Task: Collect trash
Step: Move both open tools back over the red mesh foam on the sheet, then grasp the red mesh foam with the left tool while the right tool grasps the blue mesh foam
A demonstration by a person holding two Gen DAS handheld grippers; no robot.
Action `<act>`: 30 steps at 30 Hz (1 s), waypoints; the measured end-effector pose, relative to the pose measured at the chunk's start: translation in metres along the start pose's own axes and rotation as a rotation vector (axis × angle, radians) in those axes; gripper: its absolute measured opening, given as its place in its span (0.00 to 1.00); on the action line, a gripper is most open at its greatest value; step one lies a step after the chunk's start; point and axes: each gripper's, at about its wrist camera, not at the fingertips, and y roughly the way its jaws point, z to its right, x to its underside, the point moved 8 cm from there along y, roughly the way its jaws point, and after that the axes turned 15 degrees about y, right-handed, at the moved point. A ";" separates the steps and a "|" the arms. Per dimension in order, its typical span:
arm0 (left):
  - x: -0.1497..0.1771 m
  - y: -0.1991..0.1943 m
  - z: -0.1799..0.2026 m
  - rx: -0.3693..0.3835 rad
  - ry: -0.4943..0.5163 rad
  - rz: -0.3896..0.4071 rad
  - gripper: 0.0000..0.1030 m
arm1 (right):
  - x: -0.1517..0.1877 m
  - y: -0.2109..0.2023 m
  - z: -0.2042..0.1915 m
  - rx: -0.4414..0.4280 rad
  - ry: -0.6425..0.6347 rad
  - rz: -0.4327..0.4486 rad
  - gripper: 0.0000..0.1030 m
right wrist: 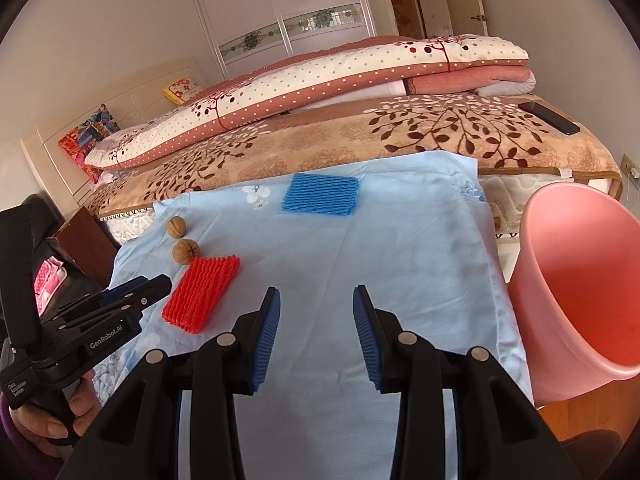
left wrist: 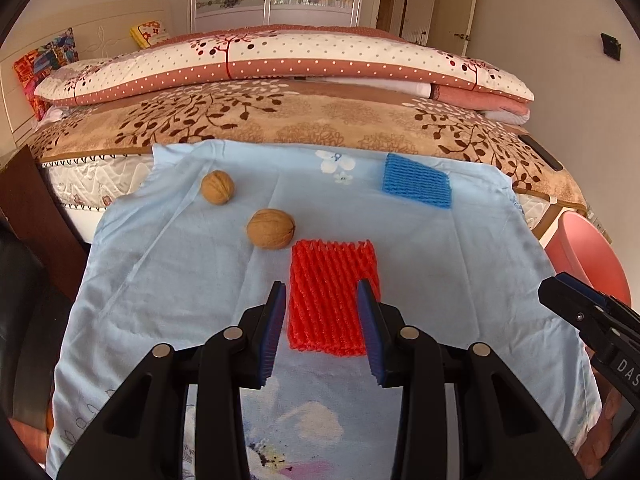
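Left gripper (left wrist: 322, 292) nearest, low over the blue cloth (left wrist: 200, 280); its fingers (left wrist: 276, 320) stand parted to about the width of the red foam net (left wrist: 334, 296), one on each side of it, nothing held. From the right wrist view the tips seem to hover just short of the net's near edge; contact cannot be confirmed. Right gripper (right wrist: 316, 300) also spread wide and empty, aimed at bare cloth in the middle of the surface. Two walnuts (left wrist: 271, 228) (left wrist: 217, 187) sit just beyond the red net, the nearer one almost touching its far left corner. Blue foam net (left wrist: 416, 186) lies well apart at the far right of the cloth, near the bed (left wrist: 280, 120). Pink bin (right wrist: 580, 292) stands off the surface's right edge, mouth tilted toward the right gripper. Judged step: first pickup, the red net, not yet grasped. Next move calls for lowering the left fingers around the net, closing gently since foam mesh will squash, then carrying it across to the bin. Risk: nudging the nearer walnut into a roll.
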 end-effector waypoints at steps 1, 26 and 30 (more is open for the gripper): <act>0.002 0.003 -0.001 0.002 -0.004 -0.014 0.36 | 0.001 0.001 -0.001 -0.001 -0.004 -0.004 0.36; 0.003 0.030 0.005 0.125 -0.049 -0.015 0.12 | -0.066 0.097 -0.005 0.032 0.004 -0.056 0.52; 0.001 0.029 0.002 0.135 -0.057 0.002 0.11 | -0.083 0.125 0.001 0.054 0.039 -0.072 0.52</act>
